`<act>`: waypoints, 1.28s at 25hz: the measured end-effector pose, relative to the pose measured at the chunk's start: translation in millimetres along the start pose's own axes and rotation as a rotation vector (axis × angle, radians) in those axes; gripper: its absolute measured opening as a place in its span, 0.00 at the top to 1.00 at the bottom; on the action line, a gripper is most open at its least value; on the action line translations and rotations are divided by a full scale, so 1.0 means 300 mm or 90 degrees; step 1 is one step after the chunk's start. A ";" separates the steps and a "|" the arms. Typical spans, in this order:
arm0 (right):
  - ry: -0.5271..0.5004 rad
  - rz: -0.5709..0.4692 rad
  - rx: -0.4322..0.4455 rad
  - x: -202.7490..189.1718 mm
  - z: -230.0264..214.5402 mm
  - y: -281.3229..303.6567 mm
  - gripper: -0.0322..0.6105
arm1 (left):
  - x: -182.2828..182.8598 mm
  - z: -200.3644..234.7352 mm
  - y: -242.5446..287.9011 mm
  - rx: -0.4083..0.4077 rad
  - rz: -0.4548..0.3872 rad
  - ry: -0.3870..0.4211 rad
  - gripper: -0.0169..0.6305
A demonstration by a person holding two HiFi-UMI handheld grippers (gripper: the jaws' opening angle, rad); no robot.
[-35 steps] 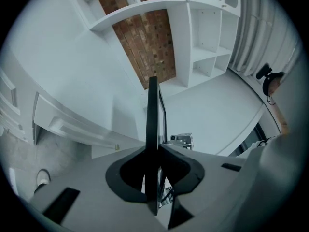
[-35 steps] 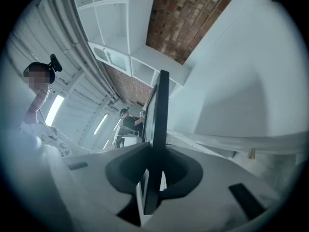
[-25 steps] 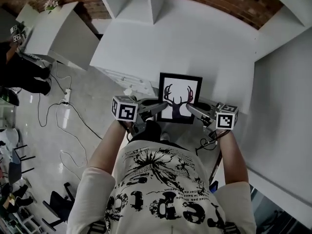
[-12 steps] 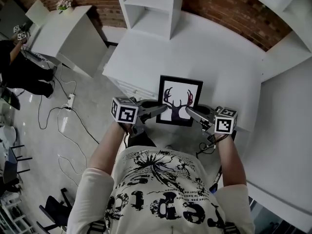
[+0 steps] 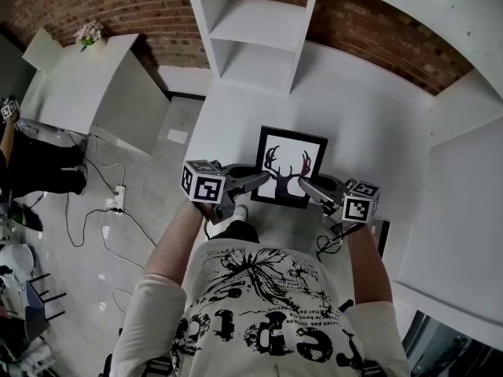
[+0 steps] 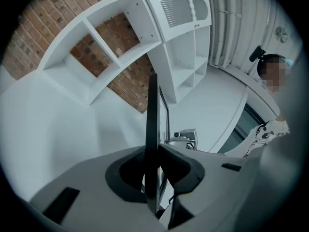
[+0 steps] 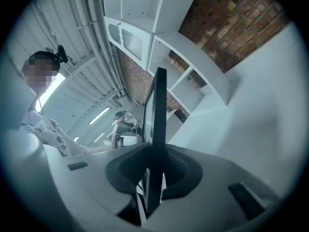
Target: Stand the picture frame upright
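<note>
Both sides are clamped. The left gripper (image 6: 153, 180) has its jaws drawn narrow, and the thin black edge of the frame (image 5: 288, 166) is pinched between the pads. On the opposite edge the right gripper (image 7: 153, 180) does the same, jaws a sliver apart and biting the dark moulding. The frame hangs between the two over the near part of the white table (image 5: 369, 124), with its picture turned up toward the head camera. Whether its lower edge touches the table, I cannot tell. It's a flat rectangle with a matte black border and a pale print showing a dark antlered deer silhouette. Behind it stands a smooth white shelf unit (image 5: 259, 30), with a rough brick wall (image 5: 118, 6) beyond.
</note>
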State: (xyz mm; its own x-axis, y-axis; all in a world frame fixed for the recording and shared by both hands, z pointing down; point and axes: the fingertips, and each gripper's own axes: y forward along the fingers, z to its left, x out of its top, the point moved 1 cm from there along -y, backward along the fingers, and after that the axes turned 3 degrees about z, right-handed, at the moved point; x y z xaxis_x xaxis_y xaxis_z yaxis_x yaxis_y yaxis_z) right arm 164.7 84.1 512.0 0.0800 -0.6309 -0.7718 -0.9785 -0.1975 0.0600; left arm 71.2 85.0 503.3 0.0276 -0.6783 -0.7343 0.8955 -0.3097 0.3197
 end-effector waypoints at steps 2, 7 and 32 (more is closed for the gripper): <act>-0.003 -0.013 -0.011 0.023 -0.014 0.060 0.84 | 0.033 0.051 -0.035 -0.010 0.011 0.009 0.85; 0.001 -0.045 -0.045 0.103 -0.064 0.226 0.84 | 0.144 0.197 -0.130 -0.032 0.041 0.025 0.85; -0.106 0.006 -0.130 0.389 -0.410 0.326 0.83 | 0.448 0.524 0.019 0.009 0.054 0.160 0.82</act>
State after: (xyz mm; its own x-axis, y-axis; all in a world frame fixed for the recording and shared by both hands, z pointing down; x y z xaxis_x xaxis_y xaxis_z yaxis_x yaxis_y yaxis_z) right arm 101.8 -101.1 505.8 0.0222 -0.5039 -0.8635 -0.9193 -0.3498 0.1805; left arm 10.1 -112.7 500.4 0.2128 -0.5159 -0.8298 0.8789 -0.2700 0.3932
